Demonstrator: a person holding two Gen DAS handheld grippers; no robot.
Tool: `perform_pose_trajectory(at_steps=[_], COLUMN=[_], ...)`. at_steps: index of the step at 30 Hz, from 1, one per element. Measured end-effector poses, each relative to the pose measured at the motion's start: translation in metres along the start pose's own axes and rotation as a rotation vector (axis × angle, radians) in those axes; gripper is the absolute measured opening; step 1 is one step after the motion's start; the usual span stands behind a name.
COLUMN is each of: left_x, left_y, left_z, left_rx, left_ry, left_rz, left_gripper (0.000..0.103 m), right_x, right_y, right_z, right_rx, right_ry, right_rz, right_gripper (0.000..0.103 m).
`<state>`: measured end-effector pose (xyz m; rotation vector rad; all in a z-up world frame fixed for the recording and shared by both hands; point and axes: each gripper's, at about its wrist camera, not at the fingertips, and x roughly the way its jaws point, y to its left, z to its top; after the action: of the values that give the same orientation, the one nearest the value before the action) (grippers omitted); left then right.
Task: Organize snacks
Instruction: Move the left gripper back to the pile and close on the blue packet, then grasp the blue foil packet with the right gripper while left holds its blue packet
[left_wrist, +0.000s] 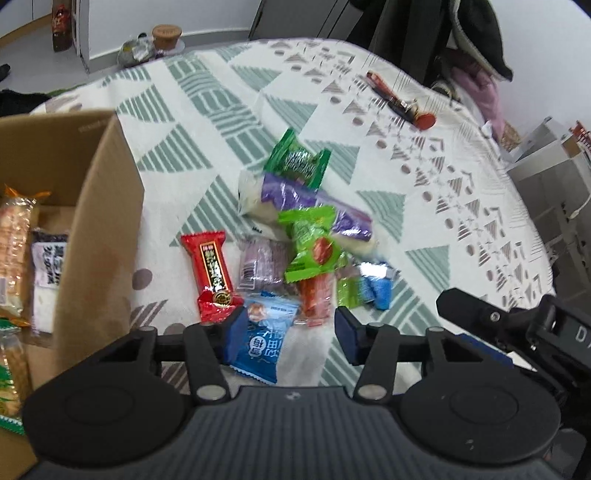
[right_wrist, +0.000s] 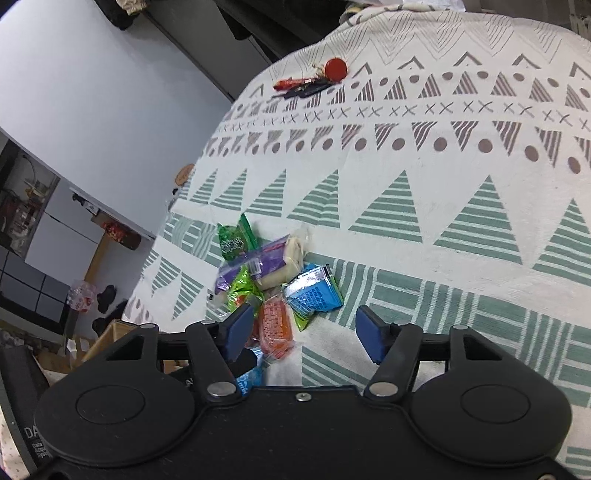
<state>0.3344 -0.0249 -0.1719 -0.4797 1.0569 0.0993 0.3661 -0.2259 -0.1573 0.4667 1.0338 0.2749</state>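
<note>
Snacks (left_wrist: 295, 236) piled ahead of both open jaws, cardboard box (left_wrist: 99, 206) left

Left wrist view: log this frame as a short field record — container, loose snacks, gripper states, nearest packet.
container: cardboard box, open, at left on the patterned tablecloth, several packets already inside
loose snacks: pile right of the box, including a red packet, a purple-wrapped bar, a dark green packet
left gripper: open, empty
right gripper: open, empty
nearest packet: light blue packet, between the left fingers, not clamped
far edge: keys with a red tag
</note>
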Motion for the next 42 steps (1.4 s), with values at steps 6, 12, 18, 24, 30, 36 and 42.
perform_pose_trajectory(at_steps=[6, 12, 18, 24, 30, 36, 42], left_x=[0.027, 0.029, 0.031, 0.026, 0.011, -0.01, -0.034], left_y=[0.006, 0.009, 0.014, 0.019, 0.017, 0.012, 0.011], left_z=[-0.001, 0.001, 0.002, 0.003, 0.003, 0.002, 0.001], left_rx=[-0.007, 0.007, -0.016, -0.036, -0.041, -0.034, -0.026], left_ry=[0.072, 0.071, 0.08, 0.073, 0.046, 0.006, -0.034], left_rz=[0.034, 0.029, 0.004, -0.011, -0.029, -0.045, -0.052], left_gripper=[0.034, 0.026, 0.025, 0.024, 0.024, 0.024, 0.024], right_x=[0.022, 0.04, 0.052, 0.061, 0.049, 0.03, 0.014], right_y=[-0.002, 0.0, 0.002, 0.001, 0.001, 0.005, 0.008], right_z=[0.004, 0.008, 0.01, 0.011, 0.008, 0.004, -0.001], right_rx=[-0.012, -0.034, -0.054, -0.073, -0.074, -0.092, -0.09], right_ry=[0.027, 0.044, 0.042, 0.034, 0.043, 0.023, 0.008], right_rz=[-0.018, -0.038, -0.05, -0.057, -0.038, -0.02, -0.001], right_gripper=[0.059, 0.056, 0.056, 0.038, 0.021, 0.02, 0.02])
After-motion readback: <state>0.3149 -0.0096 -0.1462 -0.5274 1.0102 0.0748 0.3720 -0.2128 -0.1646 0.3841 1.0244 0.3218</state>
